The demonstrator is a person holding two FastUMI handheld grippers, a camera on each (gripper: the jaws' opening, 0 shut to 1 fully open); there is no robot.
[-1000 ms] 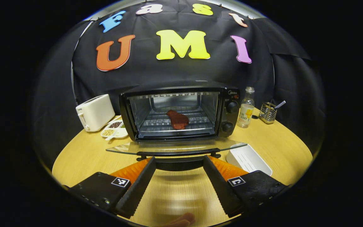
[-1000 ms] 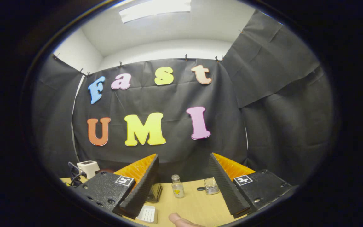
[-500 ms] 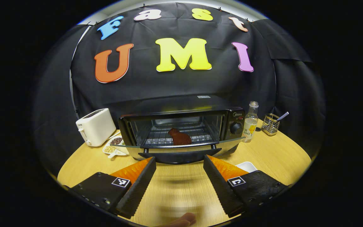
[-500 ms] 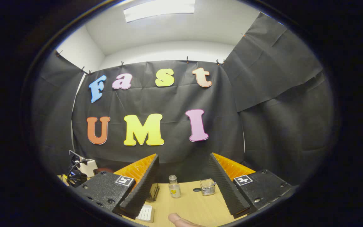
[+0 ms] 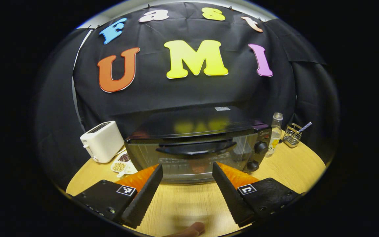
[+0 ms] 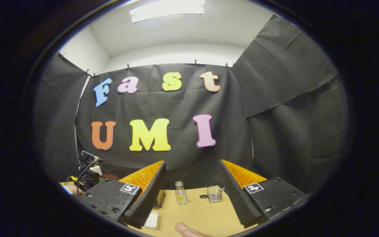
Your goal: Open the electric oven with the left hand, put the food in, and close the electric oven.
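Wooden table (image 5: 285, 168): oven (image 5: 196, 148) door looks shut with food (image 5: 197, 165) inside, so basically done. Left gripper (image 5: 187, 184) and right gripper (image 6: 191, 191) both spread wide, empty.

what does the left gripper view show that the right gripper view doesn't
Left gripper view: the oven door, shut, with the food dim behind its glass, and a snack dish beside the oven. Right gripper view: a ceiling light and a white tray on the table. Both: the bottle, the wire caddy and the wooden table.
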